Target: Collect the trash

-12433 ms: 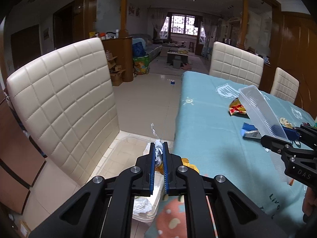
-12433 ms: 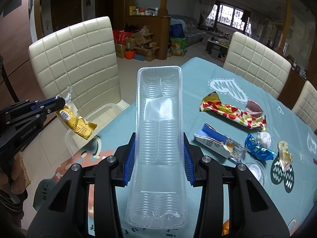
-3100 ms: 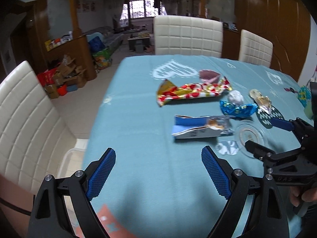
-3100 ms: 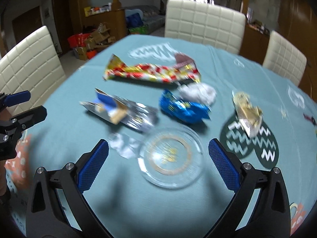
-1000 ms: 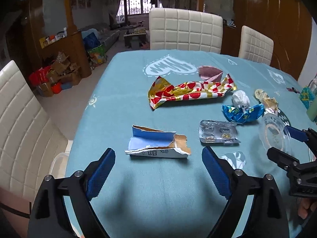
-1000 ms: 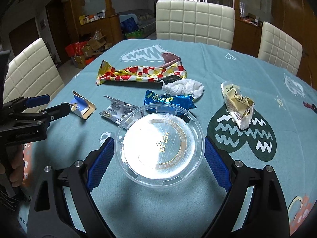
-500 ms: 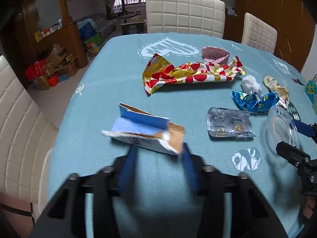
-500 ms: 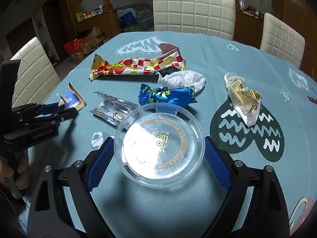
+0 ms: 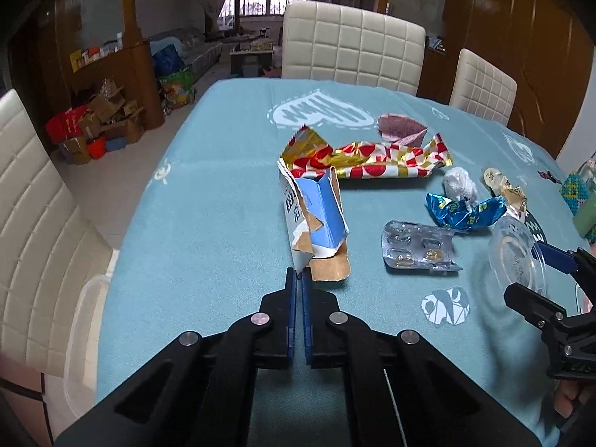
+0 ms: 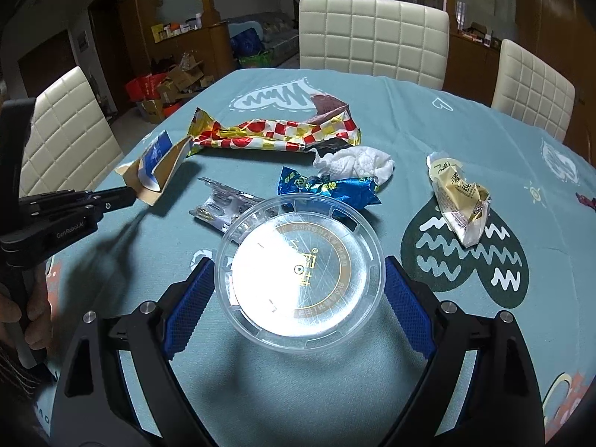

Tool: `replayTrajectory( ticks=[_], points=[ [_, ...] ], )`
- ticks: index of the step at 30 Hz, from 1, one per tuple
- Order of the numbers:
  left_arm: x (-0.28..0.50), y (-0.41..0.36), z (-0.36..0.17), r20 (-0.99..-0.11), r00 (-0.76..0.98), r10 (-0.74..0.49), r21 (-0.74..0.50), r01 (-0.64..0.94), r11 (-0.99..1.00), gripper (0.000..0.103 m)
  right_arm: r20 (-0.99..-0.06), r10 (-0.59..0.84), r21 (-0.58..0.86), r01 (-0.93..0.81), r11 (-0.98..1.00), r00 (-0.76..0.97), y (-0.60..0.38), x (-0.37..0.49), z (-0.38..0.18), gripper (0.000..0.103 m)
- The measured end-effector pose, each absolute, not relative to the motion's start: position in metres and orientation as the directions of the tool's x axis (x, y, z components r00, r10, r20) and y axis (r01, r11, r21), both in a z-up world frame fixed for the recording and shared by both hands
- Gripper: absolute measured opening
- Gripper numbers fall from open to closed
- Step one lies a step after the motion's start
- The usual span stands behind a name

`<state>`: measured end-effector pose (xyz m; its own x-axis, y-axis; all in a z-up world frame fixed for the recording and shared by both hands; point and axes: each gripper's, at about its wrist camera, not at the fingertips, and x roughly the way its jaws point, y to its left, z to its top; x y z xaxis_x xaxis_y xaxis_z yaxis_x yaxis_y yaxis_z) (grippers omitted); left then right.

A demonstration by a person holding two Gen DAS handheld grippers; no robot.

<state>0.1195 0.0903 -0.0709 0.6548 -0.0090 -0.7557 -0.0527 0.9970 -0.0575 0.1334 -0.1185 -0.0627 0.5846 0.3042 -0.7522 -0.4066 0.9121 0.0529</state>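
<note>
My left gripper [image 9: 299, 273] is shut on the edge of a torn blue and white carton [image 9: 314, 219] and holds it off the teal tablecloth [image 9: 208, 223]; the carton also shows in the right wrist view [image 10: 158, 169], pinched by the left gripper [image 10: 130, 195]. My right gripper [image 10: 300, 287] is shut on a clear round plastic lid [image 10: 300, 275], held across its width above the table. The lid also shows edge-on in the left wrist view [image 9: 516, 251].
On the table lie a red and gold wrapper [image 10: 275, 132], a blister pack [image 10: 219, 206], a blue wrapper [image 10: 327, 186], a crumpled tissue [image 10: 354, 164] and a cream wrapper [image 10: 460, 195]. White chairs [image 10: 372, 26] stand around. A clear bin [image 9: 80, 320] sits on the floor at the left.
My left gripper has closed on the torn carton and lifted it upright off the cloth. My right gripper keeps holding the clear lid above the table.
</note>
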Motion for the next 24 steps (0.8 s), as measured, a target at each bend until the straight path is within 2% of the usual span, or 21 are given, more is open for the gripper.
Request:
replayTrajectory(
  ticks=[11,24],
  points=[
    [0.093,0.104,-0.048,-0.726,0.688,0.012,-0.052,-0.072,0.996,0.003,-0.732,0.318,0.030,-0.437,0.899,0.602,-0.101,0.122,-0.044,0.088],
    [0.027,0.172,-0.034,-0.689,0.718,0.102,-0.044,-0.182,0.982,0.003,-0.705,0.377,-0.028,-0.554,0.832,0.601,-0.021,0.091,-0.018,0.088]
  ],
)
